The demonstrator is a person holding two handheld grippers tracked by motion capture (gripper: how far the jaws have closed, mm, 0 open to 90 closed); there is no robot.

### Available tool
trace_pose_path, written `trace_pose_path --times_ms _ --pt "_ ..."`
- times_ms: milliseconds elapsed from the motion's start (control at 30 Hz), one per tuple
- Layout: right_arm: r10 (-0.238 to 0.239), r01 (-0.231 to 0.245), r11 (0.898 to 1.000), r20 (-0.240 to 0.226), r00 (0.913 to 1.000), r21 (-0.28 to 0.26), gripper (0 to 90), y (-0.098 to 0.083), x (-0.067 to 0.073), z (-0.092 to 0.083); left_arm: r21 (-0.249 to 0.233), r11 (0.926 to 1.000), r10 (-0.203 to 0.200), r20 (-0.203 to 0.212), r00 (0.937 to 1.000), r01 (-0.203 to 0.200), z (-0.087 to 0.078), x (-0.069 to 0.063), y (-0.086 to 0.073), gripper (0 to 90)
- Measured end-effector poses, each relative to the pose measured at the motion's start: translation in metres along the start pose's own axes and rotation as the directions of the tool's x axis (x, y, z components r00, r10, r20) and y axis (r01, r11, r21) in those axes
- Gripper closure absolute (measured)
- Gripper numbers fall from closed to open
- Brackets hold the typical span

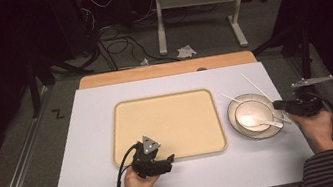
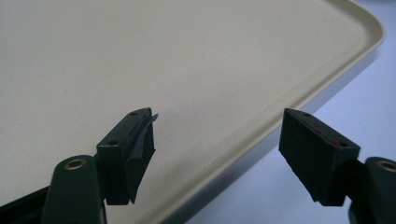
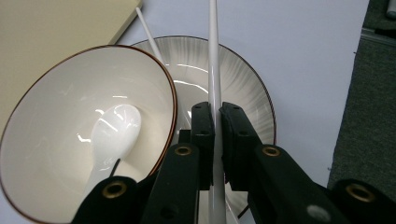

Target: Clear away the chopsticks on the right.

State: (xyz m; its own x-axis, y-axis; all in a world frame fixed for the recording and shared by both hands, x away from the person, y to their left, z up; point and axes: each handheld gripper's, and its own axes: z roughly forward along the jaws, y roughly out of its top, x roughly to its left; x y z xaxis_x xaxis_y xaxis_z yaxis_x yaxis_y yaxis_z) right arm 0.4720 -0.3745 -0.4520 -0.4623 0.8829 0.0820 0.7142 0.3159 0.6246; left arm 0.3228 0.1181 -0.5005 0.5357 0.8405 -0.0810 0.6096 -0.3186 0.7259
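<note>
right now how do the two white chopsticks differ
One chopstick is clamped between the right gripper's jaws, crossing above the plate; the other chopstick is untouched, leaning on the plate's far rim behind the bowl. The held one shows most of its length; the other is partly hidden by the bowl. Both are slim, white and tapered.

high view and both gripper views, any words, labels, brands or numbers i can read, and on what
"Z": a black mark shaped like that letter, on the grey floor left of the table.
No other text: the tray, bowl, plate, spoon, chopstick and both grippers bear no readable print.
</note>
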Motion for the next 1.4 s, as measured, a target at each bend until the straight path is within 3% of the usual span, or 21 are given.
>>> trace_pose_path --times_ms 667,867,1400 --pt "0.02 -0.022 0.996 -0.018 0.9996 -0.082 85.7 -0.021 0.018 -0.047 0.004 0.9989 0.047 0.056 0.9973 -0.047 0.019 -0.006 0.02 30.0" --pt "-0.005 0.002 0.993 -0.03 0.9995 -0.117 85.7 -0.024 0.039 -0.065 0.009 0.9968 0.078 0.056 0.9954 -0.079 0.026 -0.011 0.025 30.2" --pt "-0.042 0.034 0.992 -0.06 0.9973 -0.124 85.6 -0.033 0.08 -0.079 0.02 0.9922 0.121 0.085 0.989 -0.123 0.038 -0.02 0.037 30.3"
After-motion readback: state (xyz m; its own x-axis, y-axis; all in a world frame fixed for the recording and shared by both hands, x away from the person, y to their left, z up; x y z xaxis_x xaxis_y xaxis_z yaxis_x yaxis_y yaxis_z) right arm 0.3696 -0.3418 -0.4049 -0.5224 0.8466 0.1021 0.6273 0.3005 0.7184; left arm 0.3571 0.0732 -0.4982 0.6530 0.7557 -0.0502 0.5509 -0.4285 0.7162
